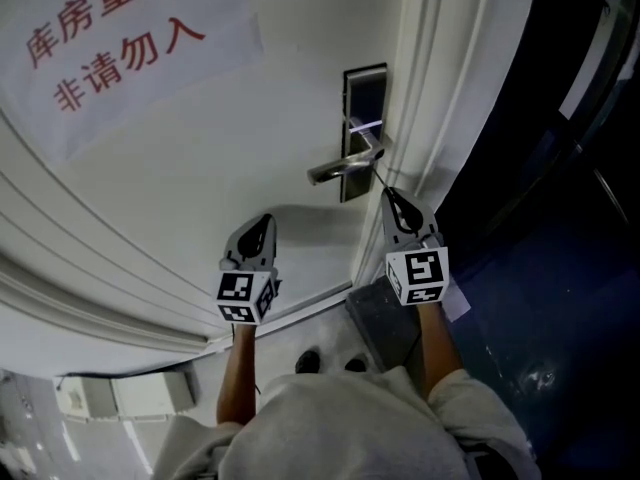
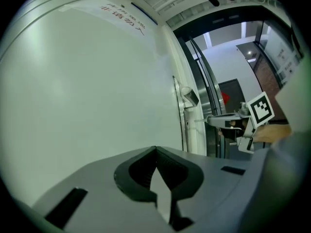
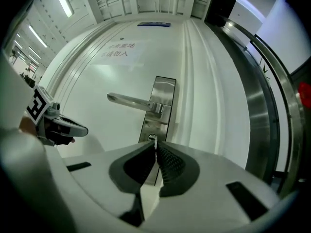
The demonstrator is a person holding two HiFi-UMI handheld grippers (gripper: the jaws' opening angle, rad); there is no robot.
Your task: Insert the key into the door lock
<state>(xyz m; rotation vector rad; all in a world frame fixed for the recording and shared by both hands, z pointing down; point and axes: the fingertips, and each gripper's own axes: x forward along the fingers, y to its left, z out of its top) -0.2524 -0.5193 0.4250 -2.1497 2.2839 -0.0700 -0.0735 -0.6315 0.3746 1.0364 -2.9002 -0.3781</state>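
Door (image 1: 200,168): white, fills most of the head view, with a dark opening down the right of the frame. Paper sign (image 1: 120,38) with red characters sits on it, upper left.

Lock plate (image 1: 362,98): steel, upright near the door's right edge, centre-right of the head view. In the right gripper view it is at frame centre. Lever handle (image 1: 340,168) runs from the plate toward the left of the frame.

Left gripper (image 1: 262,223): lower centre of the head view, well left of the plate, pointing at bare door panel. Its own view shows the jaws together and nothing between them.

Right gripper (image 1: 388,196): just below the handle in the head view, aimed at the plate. Jaws are nearly together, pinching the key (image 3: 153,141) at the tips.

Key: a thin metal sliver sticking out past the jaw tips, at centre of the right gripper view. It overlaps the keyhole (image 3: 151,137) on the lower part of the plate, below the handle. Can't tell if the tip is touching or in yet.
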